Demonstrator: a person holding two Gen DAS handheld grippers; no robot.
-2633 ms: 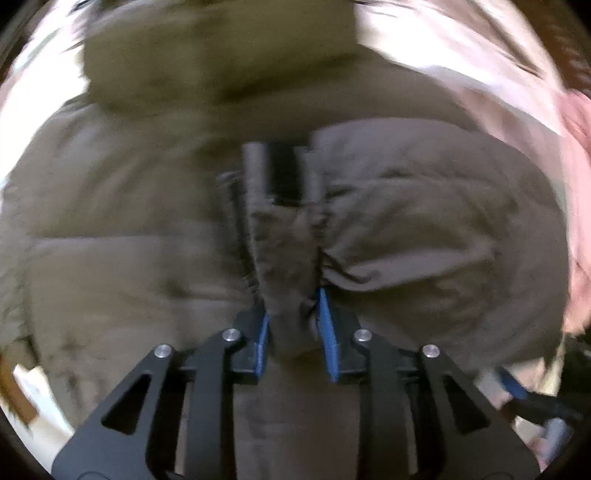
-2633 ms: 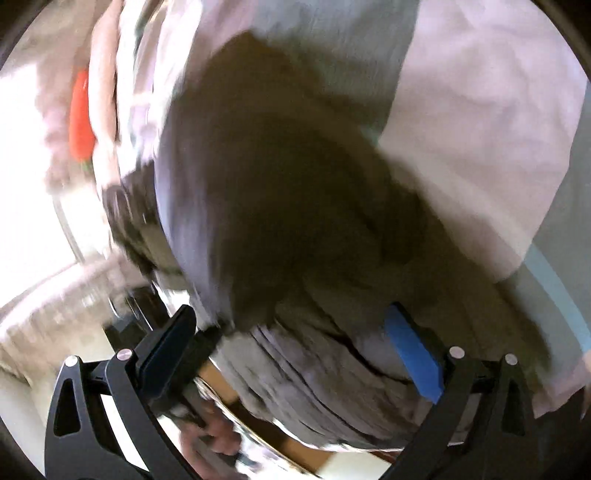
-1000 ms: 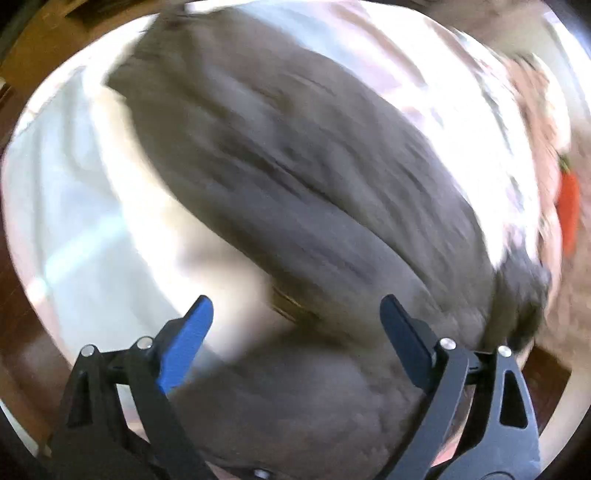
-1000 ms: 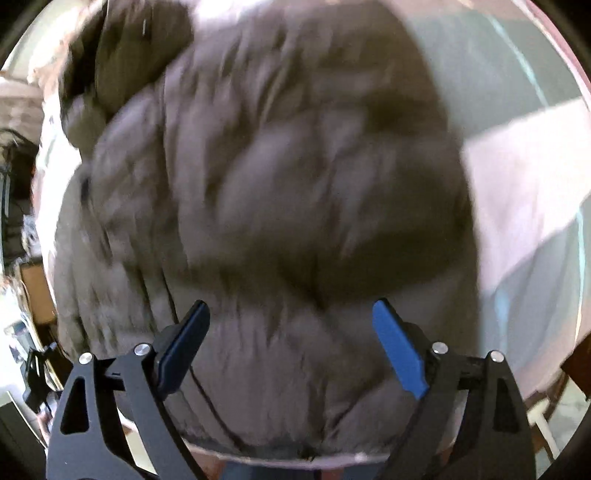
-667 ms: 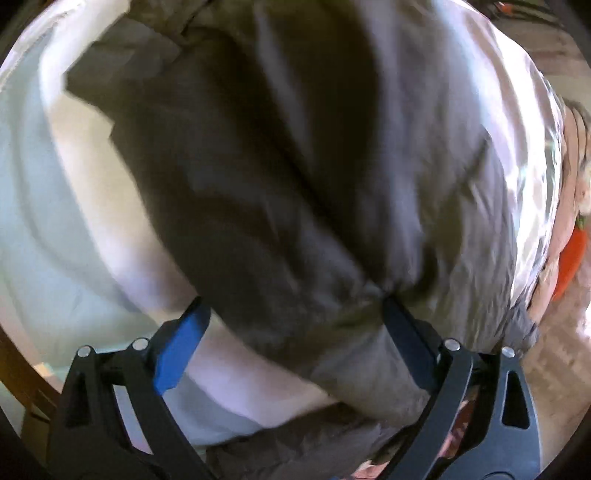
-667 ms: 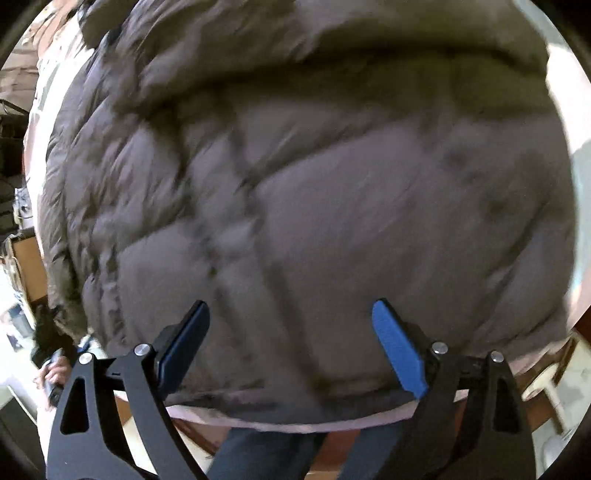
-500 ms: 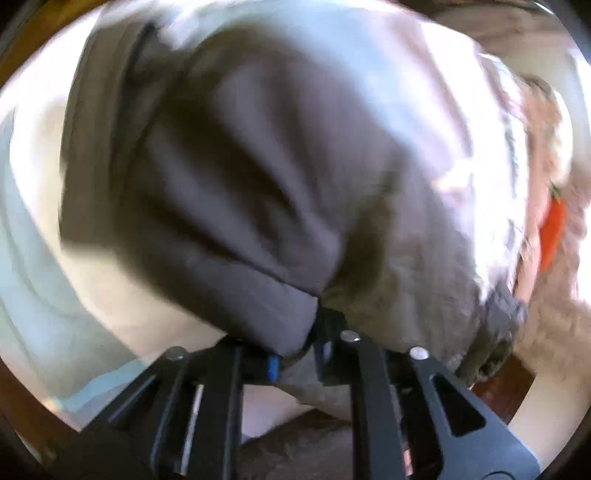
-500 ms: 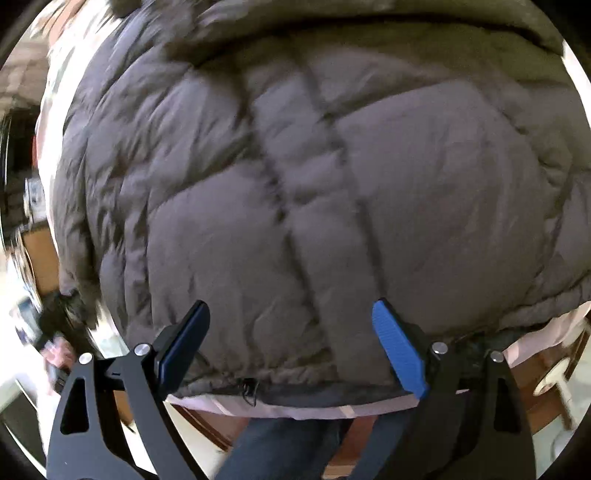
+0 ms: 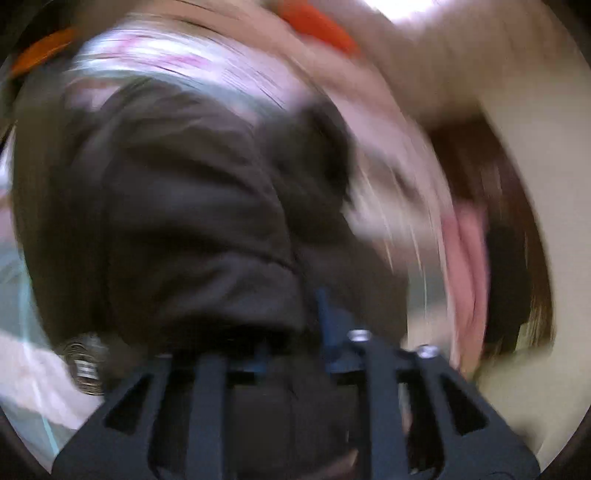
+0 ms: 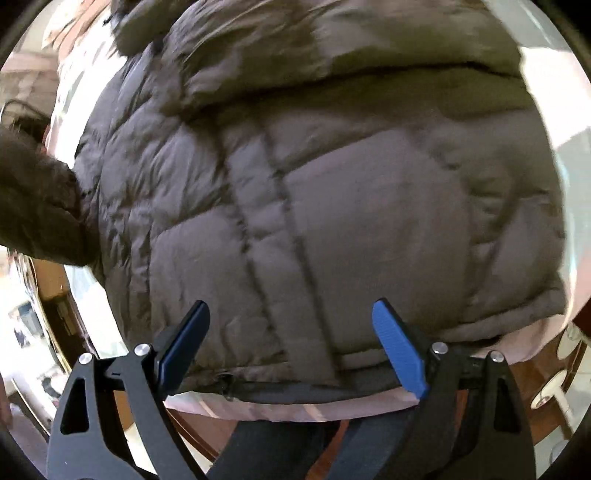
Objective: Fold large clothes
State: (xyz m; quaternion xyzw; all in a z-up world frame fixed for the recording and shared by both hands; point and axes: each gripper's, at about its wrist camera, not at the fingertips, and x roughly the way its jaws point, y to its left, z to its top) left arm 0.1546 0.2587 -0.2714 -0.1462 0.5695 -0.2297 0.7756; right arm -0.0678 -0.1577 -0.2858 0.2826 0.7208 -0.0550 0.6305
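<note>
A brown quilted puffer jacket (image 10: 314,184) lies spread on a bed and fills the right wrist view. Its hem and zipper end lie near the bed's front edge. My right gripper (image 10: 290,306) hovers over the hem with its blue pads wide apart and nothing between them. In the blurred left wrist view, my left gripper (image 9: 291,325) has a thick fold of the dark jacket (image 9: 192,221) bunched between its narrow jaws, which are opening slightly. A raised brown sleeve end (image 10: 37,206) shows at the left of the right wrist view.
The pale pink and light blue bed sheet (image 10: 295,410) lies under the jacket. A person's dark trousers (image 10: 280,443) stand at the bed's front edge, over wooden floor (image 10: 535,373). An orange item (image 9: 317,26) lies beyond the jacket on pink bedding.
My left gripper went from wide open to closed on a fold of the jacket and swung it away. My right gripper stayed open and drifted toward the hem.
</note>
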